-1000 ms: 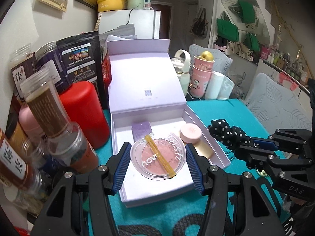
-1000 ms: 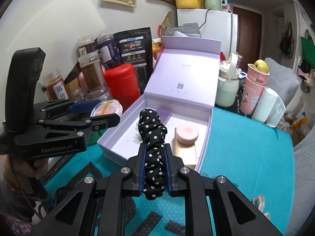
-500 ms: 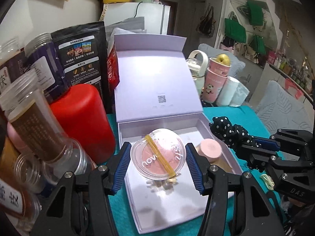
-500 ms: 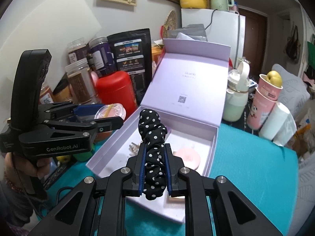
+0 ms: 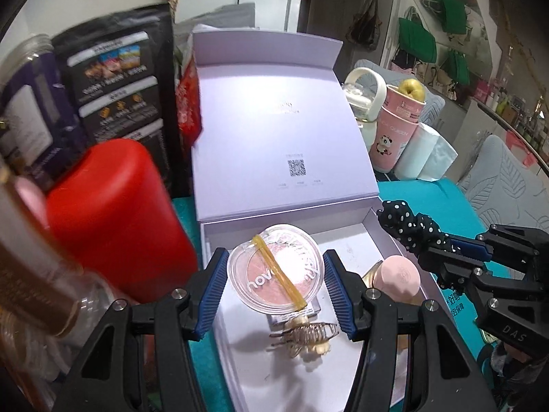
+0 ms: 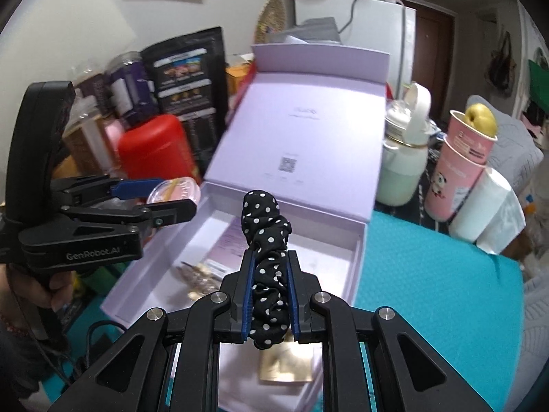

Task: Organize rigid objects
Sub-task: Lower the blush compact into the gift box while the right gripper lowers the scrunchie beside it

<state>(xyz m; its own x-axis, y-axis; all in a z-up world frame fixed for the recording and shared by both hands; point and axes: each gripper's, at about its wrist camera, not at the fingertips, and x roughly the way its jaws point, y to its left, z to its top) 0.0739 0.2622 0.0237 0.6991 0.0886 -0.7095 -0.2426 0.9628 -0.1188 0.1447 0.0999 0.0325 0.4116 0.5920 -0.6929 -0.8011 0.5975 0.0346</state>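
My left gripper (image 5: 274,261) is shut on a round clear compact (image 5: 274,274) of pink powder with a yellow band across it. It hangs over the back left of the open lavender box (image 5: 308,374), whose lid (image 5: 274,120) stands upright. My right gripper (image 6: 269,267) is shut on a black polka-dot scrunchie (image 6: 264,216) above the box's near right part (image 6: 357,250). In the box lie a gold hair claw (image 5: 305,336), a pink round puff (image 5: 398,274) and a gold packet (image 6: 286,360). In the right wrist view the left gripper (image 6: 171,202) holds the compact (image 6: 175,189) at the left.
A red canister (image 5: 113,213), a black pouch (image 5: 116,79) and several jars crowd the box's left side. Pink cups with an apple (image 5: 398,130), white rolls (image 5: 425,158) and a pale jug (image 6: 405,161) stand behind on the right. Teal table cover (image 6: 429,274) stretches to the right.
Both grippers have moved forward and slightly down over the box, which now looks larger and nearer. The hair claw has come into view. Both grips are unchanged.
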